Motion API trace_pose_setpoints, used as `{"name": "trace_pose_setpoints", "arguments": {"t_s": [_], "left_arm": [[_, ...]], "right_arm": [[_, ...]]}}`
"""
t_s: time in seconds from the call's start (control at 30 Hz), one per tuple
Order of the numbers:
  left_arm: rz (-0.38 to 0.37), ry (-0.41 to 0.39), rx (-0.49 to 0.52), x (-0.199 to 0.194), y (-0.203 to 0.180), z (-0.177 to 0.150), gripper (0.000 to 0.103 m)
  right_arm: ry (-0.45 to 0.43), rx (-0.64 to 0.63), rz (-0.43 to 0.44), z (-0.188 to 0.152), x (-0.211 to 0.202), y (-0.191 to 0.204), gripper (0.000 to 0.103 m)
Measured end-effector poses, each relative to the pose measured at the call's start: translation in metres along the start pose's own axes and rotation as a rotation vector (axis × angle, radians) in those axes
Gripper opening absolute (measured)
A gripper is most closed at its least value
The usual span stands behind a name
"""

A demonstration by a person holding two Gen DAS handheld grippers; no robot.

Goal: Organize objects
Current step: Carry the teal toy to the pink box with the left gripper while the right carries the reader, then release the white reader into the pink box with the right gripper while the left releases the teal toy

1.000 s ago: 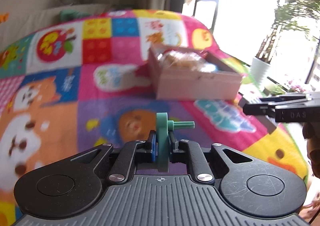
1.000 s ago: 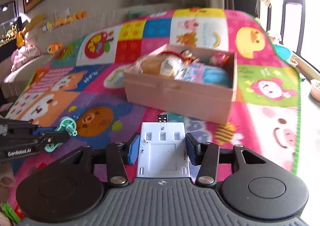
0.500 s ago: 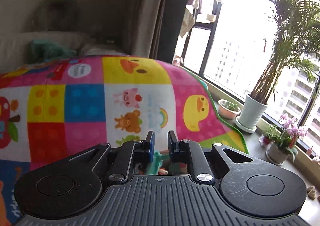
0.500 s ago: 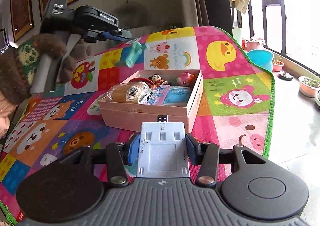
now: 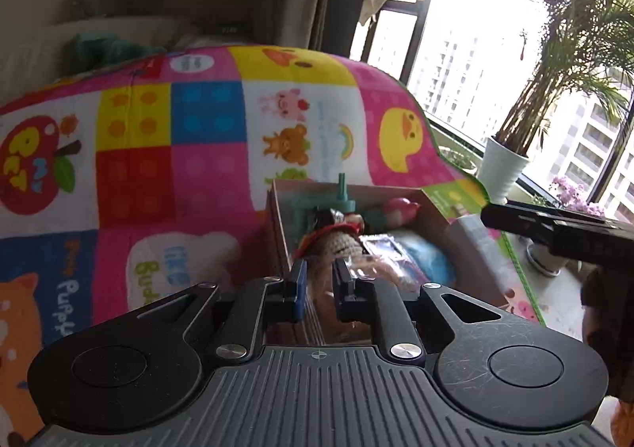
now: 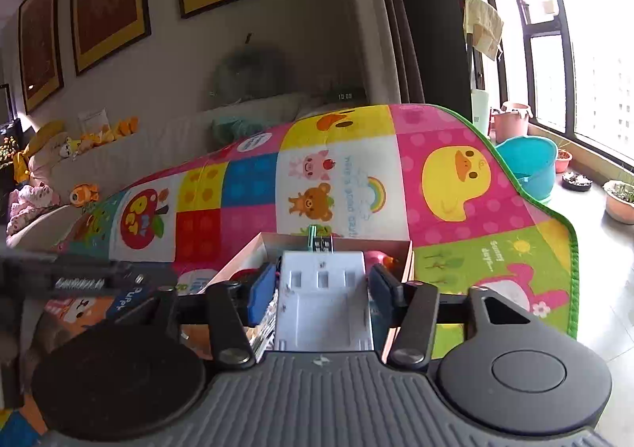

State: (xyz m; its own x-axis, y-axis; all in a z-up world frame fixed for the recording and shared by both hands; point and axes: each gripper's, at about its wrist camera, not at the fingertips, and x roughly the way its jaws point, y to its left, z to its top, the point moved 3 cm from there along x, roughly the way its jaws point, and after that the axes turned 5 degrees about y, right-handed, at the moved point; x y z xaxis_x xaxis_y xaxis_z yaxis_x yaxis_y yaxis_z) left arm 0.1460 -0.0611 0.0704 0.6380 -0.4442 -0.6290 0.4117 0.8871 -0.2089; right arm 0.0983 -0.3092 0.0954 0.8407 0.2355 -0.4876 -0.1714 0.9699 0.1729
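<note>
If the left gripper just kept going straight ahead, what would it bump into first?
Probably the knitted doll lying in the pink box, right ahead of the open left gripper; the green toy sits behind it. Depth is hard to judge.

We see three framed pictures [image 6: 107,7] on a pale wall [image 6: 190,62] and dark curtains [image 6: 428,31] beside a bright window [image 6: 602,62]. A patchwork play mat [image 6: 455,177] covers the floor [image 6: 610,268]. By the window we find a potted palm [image 5: 507,165] and a blue basin [image 6: 527,165].
</note>
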Motion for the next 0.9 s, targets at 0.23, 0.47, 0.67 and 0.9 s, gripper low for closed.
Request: {"name": "trace_pose_setpoints", "arguments": {"t_s": [0.23,0.47,0.67,0.9], "left_arm": [[-0.044,0.065,-0.053,0.011,0.011,-0.016,0.015],[0.062,0.129,-0.050,0.047,0.011,-0.005,0.016],[0.114,0.161,-0.012,0.057,0.011,-0.007,0.032],[0.194,0.140,-0.038,0.022,0.049,-0.022,0.042]], "right_arm": [[0.023,0.029,-0.025,-0.023,-0.003,-0.016,0.073],[0.160,-0.092,-0.048,-0.076,-0.008,-0.013,0.073],[0.206,-0.112,-0.051,-0.091,0.012,-0.005,0.058],[0.216,-0.149,-0.017,-0.084,0.030,0.022,0.058]]}}
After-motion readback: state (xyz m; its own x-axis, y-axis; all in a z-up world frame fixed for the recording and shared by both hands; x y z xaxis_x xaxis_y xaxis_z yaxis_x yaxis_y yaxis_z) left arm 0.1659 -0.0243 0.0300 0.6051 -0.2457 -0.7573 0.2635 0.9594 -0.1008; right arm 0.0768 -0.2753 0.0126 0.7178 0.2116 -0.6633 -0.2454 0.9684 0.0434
